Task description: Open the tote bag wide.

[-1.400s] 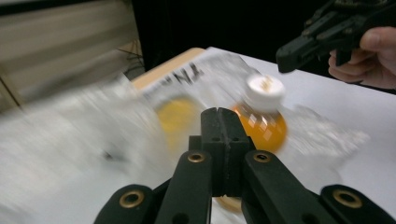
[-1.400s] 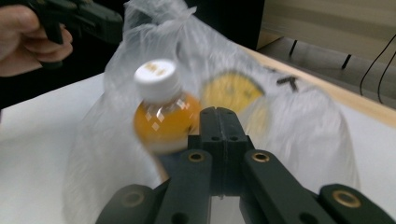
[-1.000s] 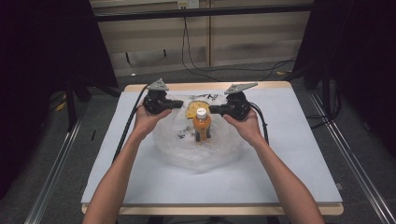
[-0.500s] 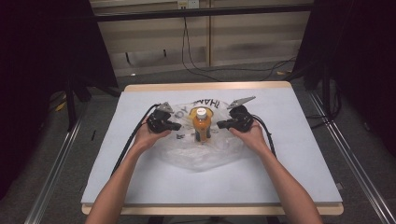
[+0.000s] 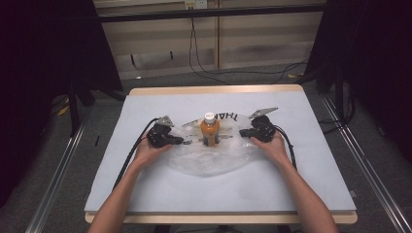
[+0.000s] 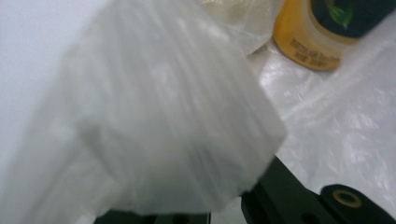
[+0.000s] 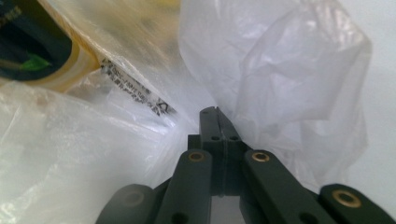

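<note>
high view | orange bottle upright on plastic bag | right claw clamped on bag | left claw state unclear

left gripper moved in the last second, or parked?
Yes. The left gripper has come toward the person and outward, off the bottle, whose spot on the table looks unchanged.

In the left gripper view a blurred fold of the plastic bag covers the left gripper, so its jaws cannot be read. The orange bottle is cut off by the top edge, its label print too soft to read.
</note>
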`<state>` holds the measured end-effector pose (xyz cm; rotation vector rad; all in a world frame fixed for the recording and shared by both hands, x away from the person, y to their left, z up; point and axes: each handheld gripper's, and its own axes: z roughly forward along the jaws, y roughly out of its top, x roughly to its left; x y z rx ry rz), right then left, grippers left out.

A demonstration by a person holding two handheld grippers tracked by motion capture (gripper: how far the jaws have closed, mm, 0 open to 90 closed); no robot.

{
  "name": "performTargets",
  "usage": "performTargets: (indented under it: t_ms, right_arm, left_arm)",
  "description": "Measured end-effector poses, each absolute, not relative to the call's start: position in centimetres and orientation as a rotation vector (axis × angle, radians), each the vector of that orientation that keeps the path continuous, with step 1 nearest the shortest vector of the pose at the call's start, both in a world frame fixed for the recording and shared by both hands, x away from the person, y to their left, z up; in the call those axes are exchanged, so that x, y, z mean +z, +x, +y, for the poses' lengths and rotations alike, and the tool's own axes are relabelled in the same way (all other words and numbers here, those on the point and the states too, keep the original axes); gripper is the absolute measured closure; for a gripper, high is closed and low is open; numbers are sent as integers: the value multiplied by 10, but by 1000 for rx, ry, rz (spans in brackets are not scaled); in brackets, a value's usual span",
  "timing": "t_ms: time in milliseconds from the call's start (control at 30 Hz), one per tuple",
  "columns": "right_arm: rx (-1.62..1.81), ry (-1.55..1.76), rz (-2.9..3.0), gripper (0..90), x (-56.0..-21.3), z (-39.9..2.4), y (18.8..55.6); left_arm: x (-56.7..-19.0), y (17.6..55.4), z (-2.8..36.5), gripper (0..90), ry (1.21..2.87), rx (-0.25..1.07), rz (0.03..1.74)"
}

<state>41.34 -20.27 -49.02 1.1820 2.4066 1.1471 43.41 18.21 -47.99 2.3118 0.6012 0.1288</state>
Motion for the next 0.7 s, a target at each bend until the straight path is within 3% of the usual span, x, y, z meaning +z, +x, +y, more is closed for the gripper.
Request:
performTargets:
  t_ms: [267, 700]
  right_arm:
    - [1063, 1211, 2342, 900, -489, -230, 405]
    - [940, 1200, 2254, 900, -489, -235, 408]
  left_arm:
    - [-480, 426, 191, 900, 2310, 138, 628]
    - [-481, 427, 201, 900, 2287, 135, 646]
